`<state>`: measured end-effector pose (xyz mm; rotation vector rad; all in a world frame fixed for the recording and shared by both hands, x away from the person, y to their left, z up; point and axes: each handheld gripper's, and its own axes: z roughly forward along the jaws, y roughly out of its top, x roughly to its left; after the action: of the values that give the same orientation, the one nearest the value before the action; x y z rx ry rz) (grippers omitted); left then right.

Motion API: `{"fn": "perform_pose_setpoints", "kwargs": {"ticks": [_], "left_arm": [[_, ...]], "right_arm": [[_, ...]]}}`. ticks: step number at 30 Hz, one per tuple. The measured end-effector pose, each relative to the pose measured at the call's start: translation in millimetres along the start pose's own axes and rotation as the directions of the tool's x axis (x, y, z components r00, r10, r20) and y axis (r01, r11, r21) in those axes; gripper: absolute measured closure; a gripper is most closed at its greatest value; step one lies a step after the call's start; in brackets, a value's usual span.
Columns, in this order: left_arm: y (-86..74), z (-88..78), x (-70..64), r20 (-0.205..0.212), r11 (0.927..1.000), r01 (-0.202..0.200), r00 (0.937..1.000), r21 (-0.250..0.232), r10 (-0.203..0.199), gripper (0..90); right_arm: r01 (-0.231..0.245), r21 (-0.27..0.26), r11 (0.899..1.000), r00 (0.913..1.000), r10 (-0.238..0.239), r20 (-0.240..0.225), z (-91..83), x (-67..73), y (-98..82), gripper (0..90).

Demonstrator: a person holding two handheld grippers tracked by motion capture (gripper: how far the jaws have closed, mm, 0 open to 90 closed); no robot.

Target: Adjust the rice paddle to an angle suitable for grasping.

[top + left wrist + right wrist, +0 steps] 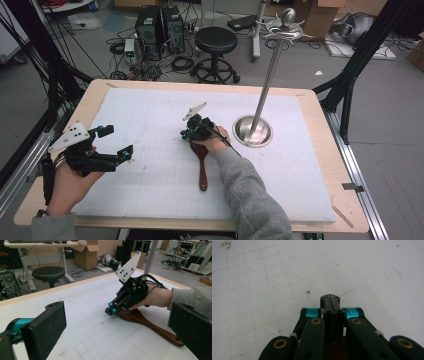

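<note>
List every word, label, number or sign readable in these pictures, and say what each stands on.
None can be read.
The right gripper has small dark print on its teal sleeve: too small and blurred to read.
The white board carries a pencilled grid, without numbers.

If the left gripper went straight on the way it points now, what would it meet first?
Probably the right gripper, which lies ahead between the open black jaws and rests over the wooden paddle; depth is hard to judge.
</note>
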<state>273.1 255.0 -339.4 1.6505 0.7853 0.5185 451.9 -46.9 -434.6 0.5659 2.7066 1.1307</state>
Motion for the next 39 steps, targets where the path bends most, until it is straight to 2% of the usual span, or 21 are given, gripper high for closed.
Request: {"fn": "perform_pose_setpoints", "kwargs": {"ticks": [15,21,34,39], "left_arm": [[-2.5,-1.0,0.6,-0.003,0.9999,0.003,1.0,0.011,-0.002,2.3],[-2.7,1.6,0.2,0.003,0.9998,0.002,1.0,0.018,-0.002,2.3],[-0.2,9.6,-1.5,0.022,0.9997,-0.011,0.9997,0.02,0.011,2.3],[-0.3,15.7,-3.0,0.033,0.9996,-0.014,0.9994,0.027,0.013,2.3]], "right_arm": [[0.011,0.037,0.999,0.9999,-0.011,0.006,0.2,-2.5,-3.7,90.0],[0.017,0.07,0.997,0.9998,-0.017,0.009,-5.9,-1.7,-5.4,90.0],[-0.022,0.072,0.997,0.9998,0.022,0.0,-23.9,-4.0,-23.0,90.0],[-0.014,0.092,0.996,0.9999,0.014,0.003,-32.8,-2.9,-29.9,90.0]]}}
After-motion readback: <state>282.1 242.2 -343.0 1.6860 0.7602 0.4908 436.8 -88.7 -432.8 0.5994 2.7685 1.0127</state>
